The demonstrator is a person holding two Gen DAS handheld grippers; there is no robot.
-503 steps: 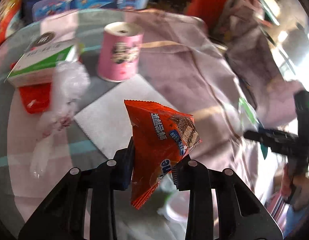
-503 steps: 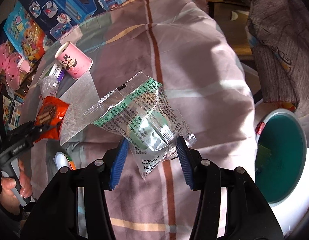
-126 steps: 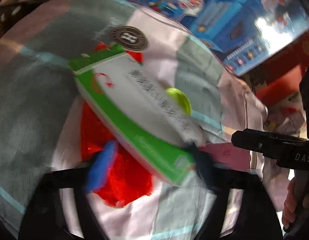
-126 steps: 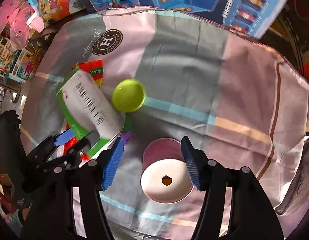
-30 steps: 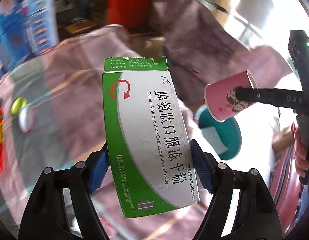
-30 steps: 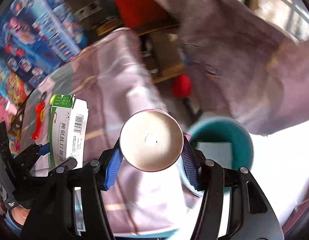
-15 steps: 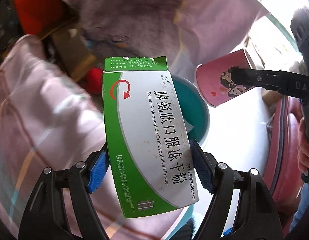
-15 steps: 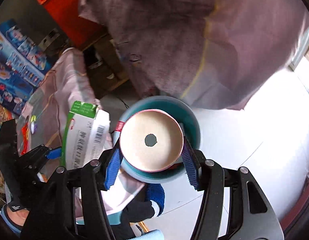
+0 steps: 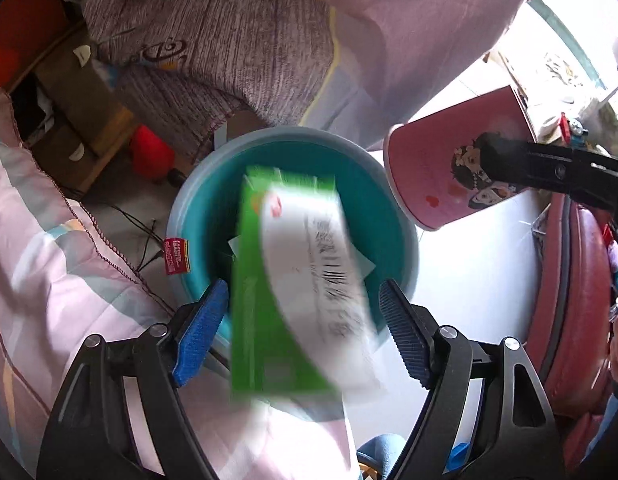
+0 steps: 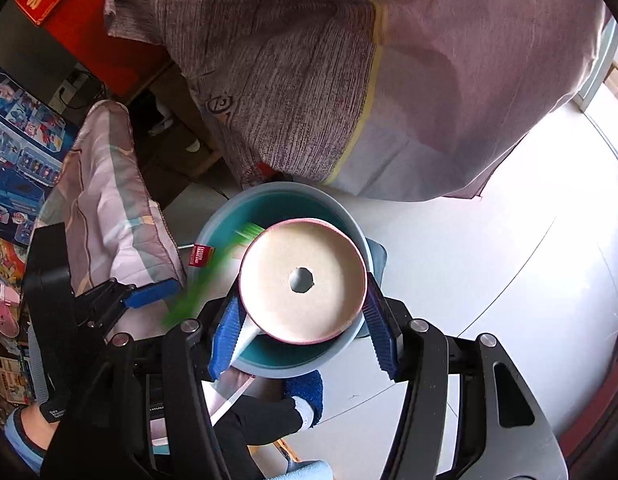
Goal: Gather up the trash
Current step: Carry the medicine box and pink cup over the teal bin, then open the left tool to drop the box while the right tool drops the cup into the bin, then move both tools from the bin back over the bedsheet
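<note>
The green and white medicine box is blurred, loose between the open jaws of my left gripper, tipping down over the teal trash bin. It shows as a green blur in the right wrist view. My right gripper is shut on the pink paper cup, held bottom towards the camera just above the bin. The cup also shows at the right of the left wrist view, beside the bin's rim.
The striped pink cloth of the table hangs left of the bin. A grey and pink draped fabric lies behind it. A red item and a wooden frame sit on the white floor. A red chair stands at right.
My left gripper has opened and let go of the medicine box, which now drops towards the bin. Both grippers have moved closer over the bin.
</note>
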